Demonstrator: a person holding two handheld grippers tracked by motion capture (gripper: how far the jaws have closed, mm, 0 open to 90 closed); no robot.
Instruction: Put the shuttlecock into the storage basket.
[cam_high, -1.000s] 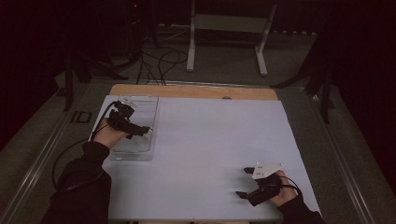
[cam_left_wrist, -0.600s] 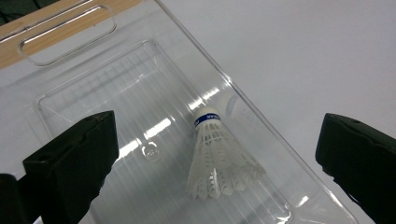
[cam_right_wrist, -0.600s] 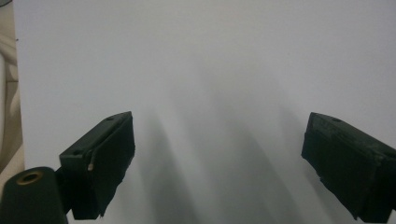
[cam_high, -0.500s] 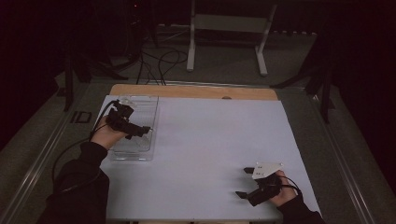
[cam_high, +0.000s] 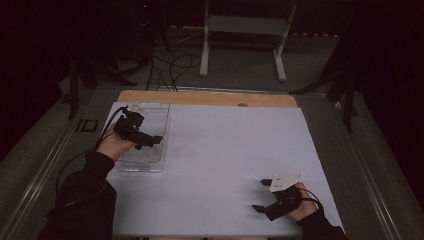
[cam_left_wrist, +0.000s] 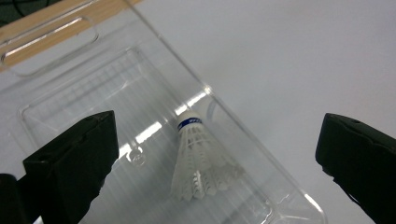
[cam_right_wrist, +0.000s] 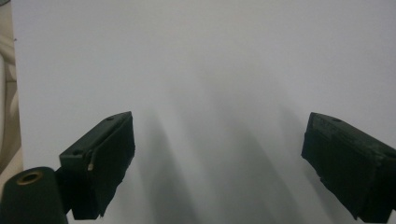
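Little has moved: the left tongs (cam_high: 150, 140) still hover over the tray (cam_high: 159, 162), jaws wide apart. Between and just beyond them a shuttlecock (cam_left_wrist: 198, 161) lies in the tray, probably lined up for a pinch. Right tongs (cam_high: 264, 196) rest apart on the surface (cam_high: 225, 150), out of the way.
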